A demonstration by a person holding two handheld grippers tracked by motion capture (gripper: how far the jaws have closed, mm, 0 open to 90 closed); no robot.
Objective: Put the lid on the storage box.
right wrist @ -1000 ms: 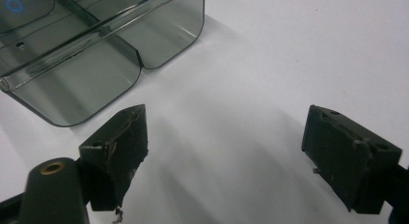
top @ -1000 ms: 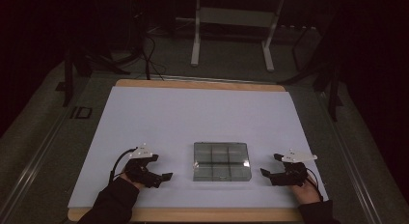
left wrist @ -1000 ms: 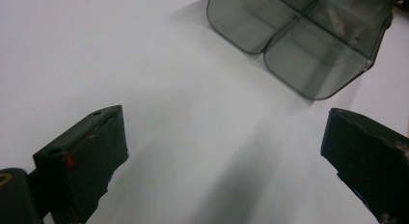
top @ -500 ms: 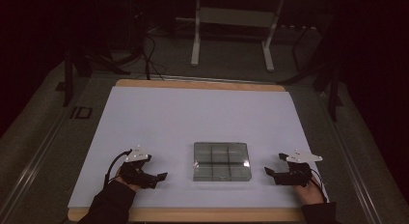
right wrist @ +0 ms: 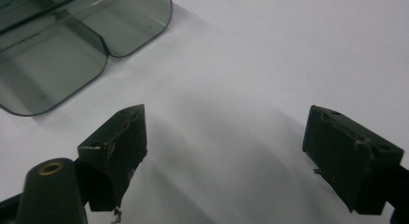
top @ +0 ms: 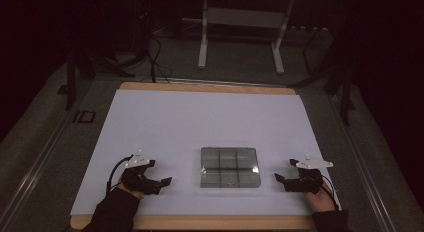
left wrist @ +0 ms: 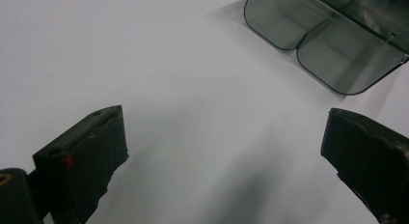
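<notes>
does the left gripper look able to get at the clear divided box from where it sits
Probably yes: the left gripper is open beside the clear divided box, with bare white table between them and nothing in the way.

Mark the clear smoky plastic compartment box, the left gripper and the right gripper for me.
Clear smoky plastic compartment box [top: 230, 166]: high view, centre divider.
Left gripper [top: 162, 181]: high view, between its open jaws.
Right gripper [top: 280, 177]: high view, between its open jaws.

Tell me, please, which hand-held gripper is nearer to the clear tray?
The right, narrowly. The right hand-held gripper sits just off the tray's right edge; the left hand-held gripper sits off its left edge with a slightly wider gap. Both are open, touching nothing.
</notes>
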